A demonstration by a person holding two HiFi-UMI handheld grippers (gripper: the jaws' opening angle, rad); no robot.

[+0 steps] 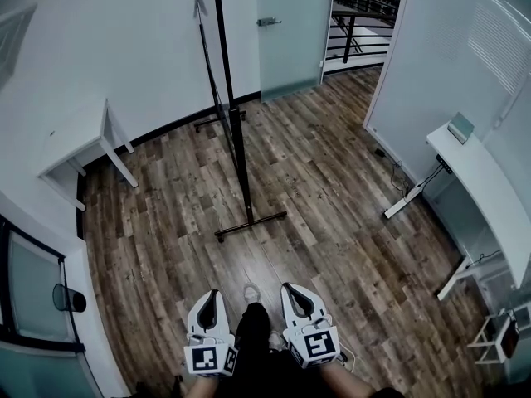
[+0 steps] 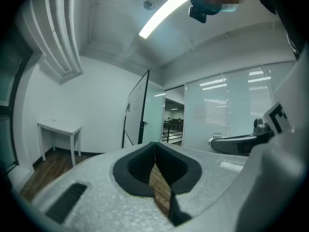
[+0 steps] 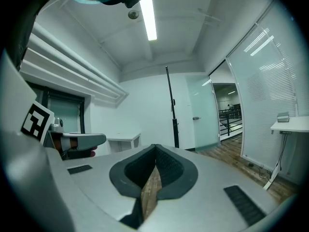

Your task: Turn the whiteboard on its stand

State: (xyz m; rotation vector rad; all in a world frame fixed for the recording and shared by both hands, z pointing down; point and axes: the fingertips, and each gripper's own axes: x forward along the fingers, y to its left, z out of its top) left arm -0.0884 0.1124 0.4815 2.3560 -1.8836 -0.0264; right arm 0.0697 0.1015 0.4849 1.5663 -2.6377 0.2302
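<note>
The whiteboard (image 1: 235, 114) stands on its black wheeled stand in the middle of the wooden floor, seen edge-on as a thin dark upright. Its near foot bar (image 1: 250, 225) lies across the floor ahead of me. The left gripper view shows the whiteboard (image 2: 137, 111) at an angle, and the right gripper view shows only the narrow edge of the whiteboard (image 3: 171, 108). My left gripper (image 1: 210, 294) and right gripper (image 1: 291, 288) are side by side low in the head view, well short of the stand. Both have their jaws together with nothing between them. The left gripper (image 2: 154, 144) and right gripper (image 3: 155, 146) point level toward the board.
A small white table (image 1: 81, 136) stands by the left wall. A long white desk (image 1: 484, 187) runs along the right wall, with a cable on the floor near its leg. Behind the board are a frosted glass door (image 1: 287, 31) and a black railing (image 1: 362, 25).
</note>
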